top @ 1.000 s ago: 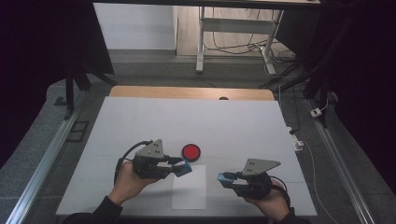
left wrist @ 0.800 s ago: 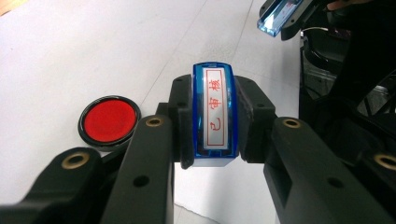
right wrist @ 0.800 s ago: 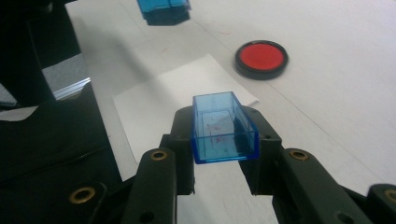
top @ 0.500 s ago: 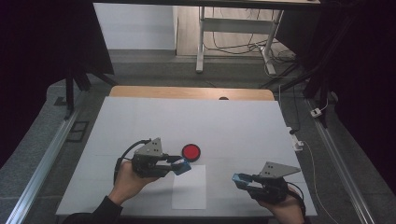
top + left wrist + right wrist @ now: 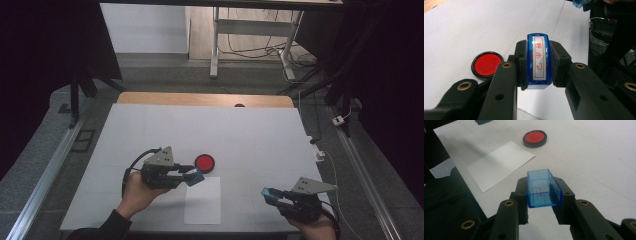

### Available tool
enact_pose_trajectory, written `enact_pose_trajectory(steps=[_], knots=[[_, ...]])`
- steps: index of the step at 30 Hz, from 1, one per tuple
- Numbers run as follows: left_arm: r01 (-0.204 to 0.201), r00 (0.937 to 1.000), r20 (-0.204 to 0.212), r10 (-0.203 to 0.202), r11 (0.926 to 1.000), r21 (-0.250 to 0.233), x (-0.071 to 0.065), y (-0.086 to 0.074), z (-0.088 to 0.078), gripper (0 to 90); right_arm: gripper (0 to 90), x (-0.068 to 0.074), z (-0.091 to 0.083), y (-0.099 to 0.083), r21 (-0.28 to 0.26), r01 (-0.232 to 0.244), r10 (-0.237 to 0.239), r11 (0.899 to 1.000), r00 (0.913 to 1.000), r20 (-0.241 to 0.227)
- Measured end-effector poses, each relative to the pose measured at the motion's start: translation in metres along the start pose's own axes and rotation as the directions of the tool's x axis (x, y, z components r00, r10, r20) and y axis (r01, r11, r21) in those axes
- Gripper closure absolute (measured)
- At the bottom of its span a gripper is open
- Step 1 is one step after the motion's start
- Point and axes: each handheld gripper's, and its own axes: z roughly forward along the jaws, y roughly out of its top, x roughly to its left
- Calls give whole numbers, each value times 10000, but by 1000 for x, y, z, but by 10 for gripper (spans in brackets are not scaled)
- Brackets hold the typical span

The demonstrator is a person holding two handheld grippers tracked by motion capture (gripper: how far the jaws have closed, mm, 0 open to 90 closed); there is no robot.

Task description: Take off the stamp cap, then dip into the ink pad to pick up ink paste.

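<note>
On the desk point(image 5: 210, 130), covered in white, the left gripper point(image 5: 192, 175) sits a little left of the middle toward the near edge, its jaws closed tight on a blue stamp point(image 5: 539, 61). In the left gripper view the stamp stands upright between the 2 black jaws, its printing face turned to the camera, a white strip with a red frame and red characters. The right gripper point(image 5: 267, 194) is near the near right corner of the desk, well apart from the left one, and its jaws are clamped on the stamp's clear blue cap point(image 5: 543, 188). In the right gripper view the cap is an open, hollow rectangular shell with its mouth facing upward and away, and faint red marks show on its inner floor. The stamp and the cap are both held off the desk surface and are not touching each other. A round red ink pad point(image 5: 204, 162) in a black rim lies on the desk just beyond and to the right of the left gripper's tips, close to the stamp but apart from it. A white sheet of paper point(image 5: 202, 200) lies flat by the near edge, between the 2 grippers and just in front of the ink pad. A wooden strip runs along the far edge of the desk.
</note>
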Motion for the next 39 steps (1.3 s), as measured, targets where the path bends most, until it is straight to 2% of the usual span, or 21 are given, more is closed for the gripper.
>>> enact_pose_trajectory(steps=[12, 22, 27, 32, 36, 39], knots=[[6, 10000, -10, -6, 10000, 9, 0, 0, 1, 705, 689, -4, -5, -9, 291, -444, 437, 9986, 9988, 237], [46, 10000, -54, -45, 10000, 10, 3, 2, 1, 705, 689, -4, -4, -9, 331, -416, 409, 9986, 9990, 202], [162, 9998, -119, -162, 9999, 11, 6, 3, 2, 705, 689, -4, -5, -9, 351, -412, 404, 9985, 9989, 224], [455, 9988, -179, -452, 9989, 146, 10, 5, 3, 705, 689, -3, -6, -9, 400, -334, 324, 9986, 9992, 240], [678, 9974, -289, -667, 9970, 380, 15, 6, 6, 705, 689, -3, -8, -10, 355, -357, 348, 9987, 9991, 238], [663, 9971, -397, -642, 9964, 523, 19, 7, 9, 705, 689, -3, -9, -10, 367, -286, 276, 9989, 9992, 278]])
